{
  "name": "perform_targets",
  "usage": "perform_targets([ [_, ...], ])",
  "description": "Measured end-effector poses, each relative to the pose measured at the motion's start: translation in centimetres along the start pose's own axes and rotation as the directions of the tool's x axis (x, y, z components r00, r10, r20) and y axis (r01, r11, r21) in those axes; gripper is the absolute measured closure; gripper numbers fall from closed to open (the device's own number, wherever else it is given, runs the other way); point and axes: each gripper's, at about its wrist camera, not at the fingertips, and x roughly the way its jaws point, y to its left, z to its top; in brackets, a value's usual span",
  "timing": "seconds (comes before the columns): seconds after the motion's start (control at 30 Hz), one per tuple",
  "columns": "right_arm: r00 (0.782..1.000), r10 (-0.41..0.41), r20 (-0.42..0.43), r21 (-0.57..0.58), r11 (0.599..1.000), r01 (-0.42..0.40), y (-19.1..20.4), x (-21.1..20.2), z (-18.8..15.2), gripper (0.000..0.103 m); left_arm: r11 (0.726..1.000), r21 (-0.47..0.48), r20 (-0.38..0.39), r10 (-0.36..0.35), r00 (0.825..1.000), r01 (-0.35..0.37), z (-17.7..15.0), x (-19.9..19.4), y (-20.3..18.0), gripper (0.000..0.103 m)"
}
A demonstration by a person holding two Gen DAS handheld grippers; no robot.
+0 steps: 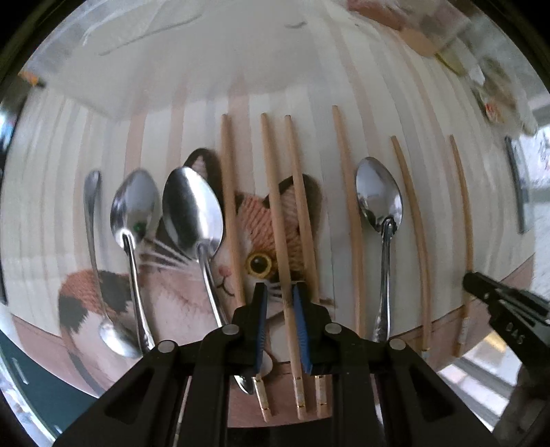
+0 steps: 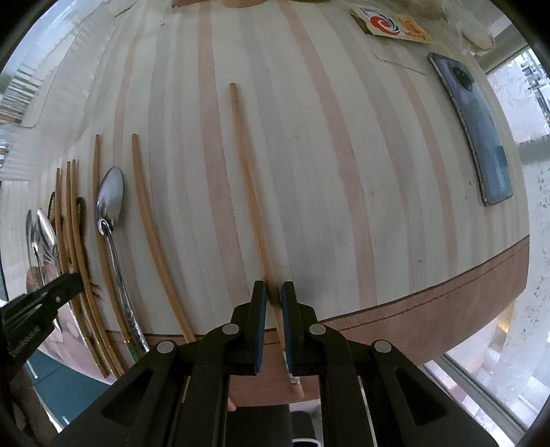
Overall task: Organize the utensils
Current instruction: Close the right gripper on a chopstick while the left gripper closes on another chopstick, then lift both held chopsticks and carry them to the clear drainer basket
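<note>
Bench (image 2: 343, 172): wide bare strip between the lone chopstick (image 2: 247, 178) and the phone (image 2: 481, 137) at the far right edge; a hand-held gripper could pass there. Left side crowded: chopsticks (image 1: 347, 206) and spoons (image 1: 380, 196) lie in close parallel rows, with narrow gaps only. Packets (image 2: 398, 24) line the far edge.

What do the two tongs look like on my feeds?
Both the left tongs and right tongs are matte black plastic, with blue ribbed pads lining the inner finger faces and round silver pins at the linkage joints. No cables or sleeves show.
</note>
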Motion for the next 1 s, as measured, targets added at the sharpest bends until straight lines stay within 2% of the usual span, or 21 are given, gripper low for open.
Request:
perform_targets([
  [0.07,1.0,-0.012,0.002,-0.008,1.0,0.012,0.5,0.0,0.0,0.093,0.999,0.023,0.01,0.044,0.999,-0.044,-0.1,-0.1,-0.6,0.097],
  [0.13,0.999,-0.033,0.013,-0.025,0.999,0.033,1.3,-0.1,0.2,0.093,0.998,0.033,0.022,0.053,0.998,-0.054,-0.3,-0.3,-0.8,0.098],
  [0.27,0.999,-0.042,0.018,-0.037,0.998,0.042,2.0,-0.2,0.0,0.096,1.0,0.001,-0.006,0.02,1.0,-0.02,-1.1,-0.4,-0.9,0.099],
  [0.43,0.999,-0.042,-0.026,-0.073,0.997,0.04,2.0,-0.2,-1.6,0.096,0.999,-0.037,-0.008,-0.01,1.0,0.01,-1.5,-0.7,0.4,0.096],
  [0.7,0.998,-0.057,-0.027,-0.068,0.996,0.055,3.0,-0.4,-0.5,0.095,0.999,0.005,-0.005,0.037,0.999,-0.036,-0.8,-1.0,0.5,0.095],
  [0.83,0.998,-0.051,-0.033,-0.067,0.997,0.049,2.9,-0.5,0.5,0.095,0.998,0.006,0.002,0.054,0.999,-0.054,-1.1,-1.6,0.0,0.099],
  [1.0,0.999,-0.052,-0.009,-0.055,0.997,0.051,2.3,-1.3,-0.4,0.096,0.995,0.017,0.048,0.096,0.994,-0.097,-0.6,-2.6,-3.1,0.099],
])
